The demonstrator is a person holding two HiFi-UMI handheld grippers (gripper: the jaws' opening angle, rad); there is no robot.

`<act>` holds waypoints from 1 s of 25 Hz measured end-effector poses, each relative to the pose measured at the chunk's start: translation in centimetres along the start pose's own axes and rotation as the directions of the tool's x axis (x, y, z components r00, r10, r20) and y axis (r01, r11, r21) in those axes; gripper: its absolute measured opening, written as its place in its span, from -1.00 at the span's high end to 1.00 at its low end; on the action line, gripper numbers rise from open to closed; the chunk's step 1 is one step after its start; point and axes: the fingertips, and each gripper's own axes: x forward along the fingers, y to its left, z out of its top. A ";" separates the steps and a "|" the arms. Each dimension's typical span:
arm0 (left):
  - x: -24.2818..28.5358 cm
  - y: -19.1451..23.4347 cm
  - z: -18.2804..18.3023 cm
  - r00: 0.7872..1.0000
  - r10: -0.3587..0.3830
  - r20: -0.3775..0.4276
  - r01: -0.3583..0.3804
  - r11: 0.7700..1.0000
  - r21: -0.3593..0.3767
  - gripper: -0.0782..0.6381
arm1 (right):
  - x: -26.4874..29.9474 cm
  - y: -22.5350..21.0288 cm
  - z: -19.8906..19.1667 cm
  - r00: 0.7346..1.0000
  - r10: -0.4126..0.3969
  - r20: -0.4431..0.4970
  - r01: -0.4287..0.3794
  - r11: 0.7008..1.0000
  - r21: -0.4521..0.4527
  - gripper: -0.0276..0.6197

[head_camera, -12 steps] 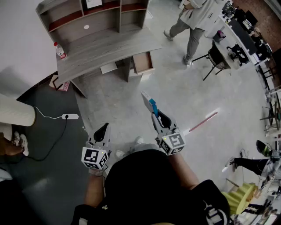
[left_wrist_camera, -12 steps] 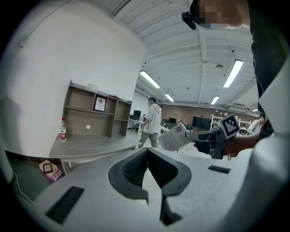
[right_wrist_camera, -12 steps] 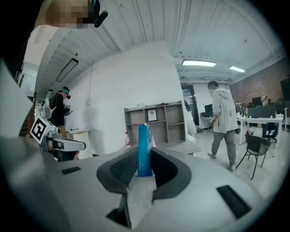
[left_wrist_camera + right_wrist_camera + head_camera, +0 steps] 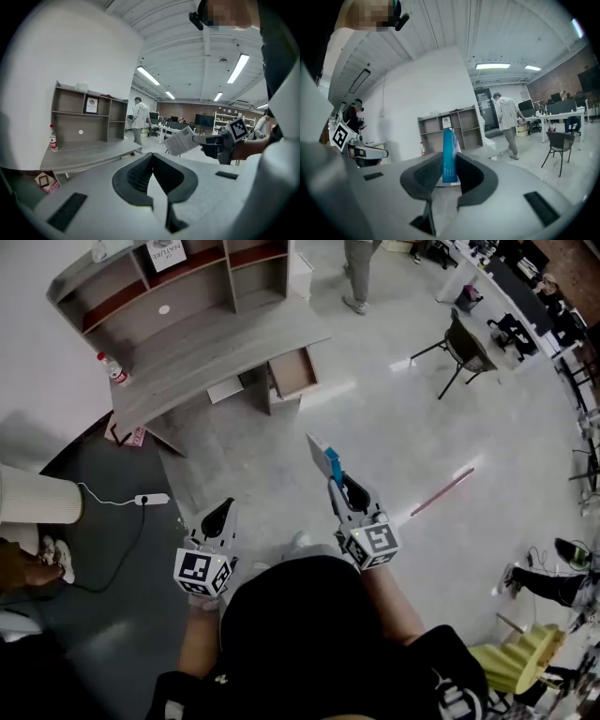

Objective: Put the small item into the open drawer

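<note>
My right gripper point(image 4: 339, 486) is shut on a small flat blue-and-white box point(image 4: 323, 457), held upright over the bare floor. In the right gripper view the box point(image 4: 449, 157) stands on edge between the pads. The open drawer point(image 4: 293, 371) sticks out under the right end of the grey desk point(image 4: 216, 348), well ahead of the box. My left gripper point(image 4: 217, 519) hangs to the left with its jaws together and nothing in them. From the left gripper view, the right gripper point(image 4: 220, 140) and the box's printed white face point(image 4: 180, 140) show to the right.
A shelf unit tops the desk, with a water bottle point(image 4: 112, 369) at its left end. A power strip point(image 4: 152, 499) and cable lie on the dark floor at left. A black chair point(image 4: 464, 348), a red-and-white rod point(image 4: 442, 491) and a walking person point(image 4: 356, 273) are beyond.
The walking person has moved farther off toward the top of the head view. The desk sits slightly more to the upper left. Both grippers stay about where they were.
</note>
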 end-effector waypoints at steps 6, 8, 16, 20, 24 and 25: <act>3.8 -1.4 0.3 0.999 -0.014 -0.029 0.014 1.000 -0.013 0.78 | 0.2 -3.0 0.1 1.000 0.018 0.014 -0.019 0.999 0.028 0.62; 4.9 -1.5 0.4 0.999 -0.017 -0.038 0.016 1.000 -0.017 0.78 | 0.7 -3.3 -0.2 0.999 0.033 0.006 -0.033 0.999 0.024 0.62; 9.4 1.8 0.9 0.997 -0.045 -0.065 0.043 0.998 -0.039 0.78 | 5.2 -5.1 -1.1 0.998 0.001 -0.059 0.006 0.992 0.122 0.61; 11.4 5.5 1.6 0.996 -0.065 -0.060 0.062 0.997 -0.056 0.78 | 9.2 -5.1 -0.6 0.998 -0.008 -0.063 0.014 0.995 0.094 0.61; 13.2 11.0 3.0 0.996 -0.080 -0.049 0.076 0.994 -0.074 0.78 | 14.5 -4.8 0.3 0.996 -0.033 -0.079 0.039 0.996 0.079 0.61; 13.6 12.4 3.2 0.995 -0.085 -0.050 0.081 0.994 -0.079 0.78 | 15.7 -4.7 0.5 0.996 -0.042 -0.085 0.048 0.996 0.075 0.61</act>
